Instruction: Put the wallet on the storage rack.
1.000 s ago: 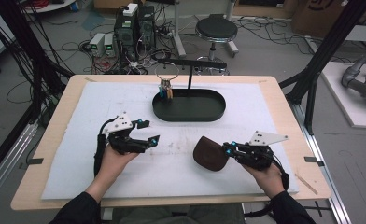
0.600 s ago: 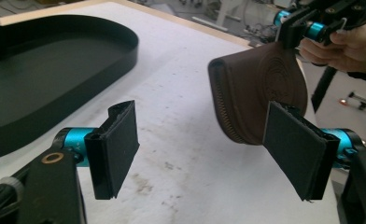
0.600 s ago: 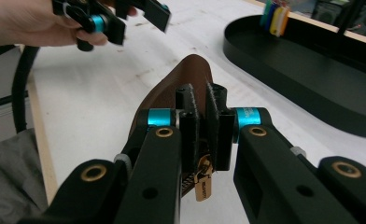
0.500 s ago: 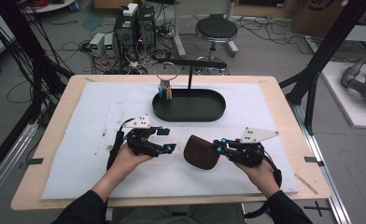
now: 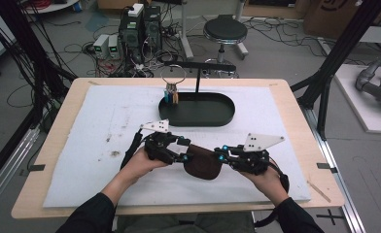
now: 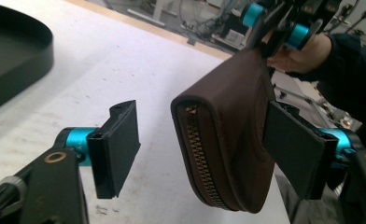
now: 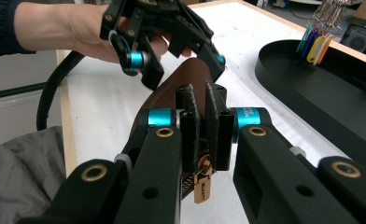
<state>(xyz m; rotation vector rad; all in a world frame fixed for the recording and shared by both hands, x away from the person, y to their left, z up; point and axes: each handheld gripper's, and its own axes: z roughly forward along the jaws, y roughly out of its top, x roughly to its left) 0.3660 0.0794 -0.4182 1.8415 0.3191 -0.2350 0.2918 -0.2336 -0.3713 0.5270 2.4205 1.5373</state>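
A brown zip pouch (image 5: 203,164) hangs just above the white mat (image 5: 81,145) between both hands. My right gripper (image 5: 218,153) is shut on the pouch's right end; in the right gripper view its jaws (image 7: 201,107) stand nearly together on that edge, and a gold zip pull (image 7: 202,184) dangles below them. My left gripper (image 5: 184,149) is open around the pouch's left end. In the left gripper view the pouch (image 6: 228,140) stands on edge between the pads, zip facing me. It lies against the right-hand pad (image 6: 293,149), with a gap to the other pad (image 6: 118,149).
A black oval tray (image 5: 227,116) sits beyond the hands at the mat's middle back. A black stand rises from it, with a key ring and coloured tags (image 5: 171,94) hanging on its left arm. Bare mat lies to the left and right.
The two hands have come together near the mat's front middle. The left gripper moved right until its open jaws reached around the pouch; the right gripper carried the pouch slightly left.
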